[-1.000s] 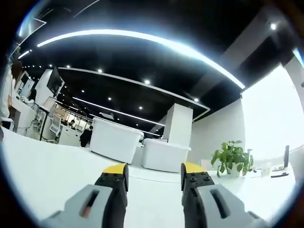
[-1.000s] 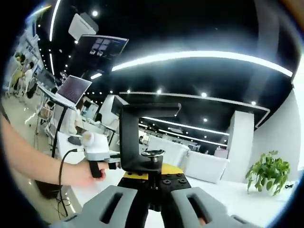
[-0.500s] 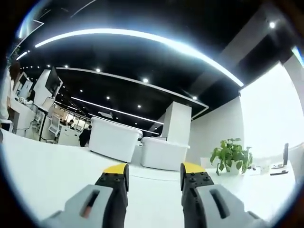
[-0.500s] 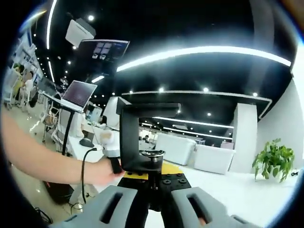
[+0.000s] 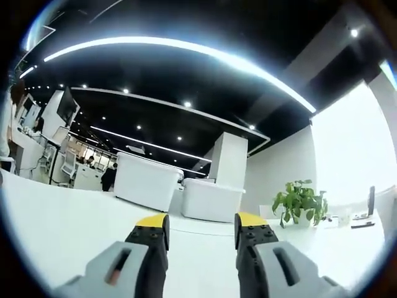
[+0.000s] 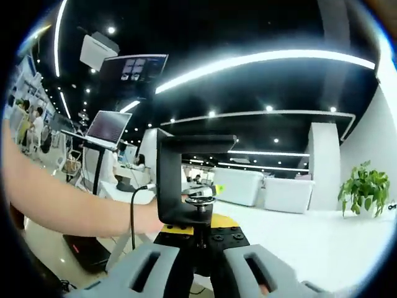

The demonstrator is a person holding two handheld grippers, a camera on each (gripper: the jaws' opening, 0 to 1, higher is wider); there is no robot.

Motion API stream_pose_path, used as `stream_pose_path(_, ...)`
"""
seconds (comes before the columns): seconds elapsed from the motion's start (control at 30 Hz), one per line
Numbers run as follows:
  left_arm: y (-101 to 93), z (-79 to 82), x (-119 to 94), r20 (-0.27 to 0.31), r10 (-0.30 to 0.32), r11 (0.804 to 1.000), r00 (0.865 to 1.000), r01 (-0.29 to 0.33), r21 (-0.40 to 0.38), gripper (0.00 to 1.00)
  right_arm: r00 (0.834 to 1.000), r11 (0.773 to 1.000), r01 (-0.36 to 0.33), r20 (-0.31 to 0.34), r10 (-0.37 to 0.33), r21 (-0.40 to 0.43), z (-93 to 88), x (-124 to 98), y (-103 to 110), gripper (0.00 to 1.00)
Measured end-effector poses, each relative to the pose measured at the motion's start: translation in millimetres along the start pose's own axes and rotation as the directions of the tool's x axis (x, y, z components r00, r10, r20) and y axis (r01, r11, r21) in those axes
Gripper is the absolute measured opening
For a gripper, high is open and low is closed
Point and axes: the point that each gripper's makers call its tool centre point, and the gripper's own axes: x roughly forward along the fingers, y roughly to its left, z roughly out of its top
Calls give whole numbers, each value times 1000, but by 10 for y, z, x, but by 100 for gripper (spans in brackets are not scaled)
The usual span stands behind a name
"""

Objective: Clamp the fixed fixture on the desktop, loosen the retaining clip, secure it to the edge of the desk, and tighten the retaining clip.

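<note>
Right gripper (image 6: 197, 234): jaws closed in on the base of the black C-shaped clamp fixture (image 6: 180, 180), carrying it upright, well up against the dark ceiling.
Clamp fixture: the top arm runs across to the right, and the round screw pad (image 6: 200, 200) sits inside the C with its threaded stem dropping between the yellow jaw tips.
Left gripper (image 5: 197, 231): jaws apart with a clear gap, nothing between them, pointing out over the white desk (image 5: 56, 217).
Left arm: a bare forearm (image 6: 68, 208) sweeps across the right gripper view from the left, reaching behind the fixture.
Done so far: the pick-up looks complete, since the fixture is firmly in the right jaws and off the desk.
Left to do: by my reading almost everything: the screw pad sits partway up the C, nothing is fitted between it and the arm, and the fixture is not on any desk edge, so loosening, seating and tightening all remain.
Hard to make out: whether the gap in the C is already wide enough for the desk edge, I cannot tell.
Hidden: the screw's lower end and any knob are lost between the right jaws; the hand at the end of the forearm is covered by the fixture.
Background: a potted plant (image 5: 301, 202) on the desk, and a laptop on a stand (image 6: 108, 127) off to the left.
</note>
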Motion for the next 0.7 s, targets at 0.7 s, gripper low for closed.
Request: stream_pose_path(0.7,-137,-64,6,-36,-43,998,998,44,42,42,999,992,31,-30,-28,123,-422,-205,116,3)
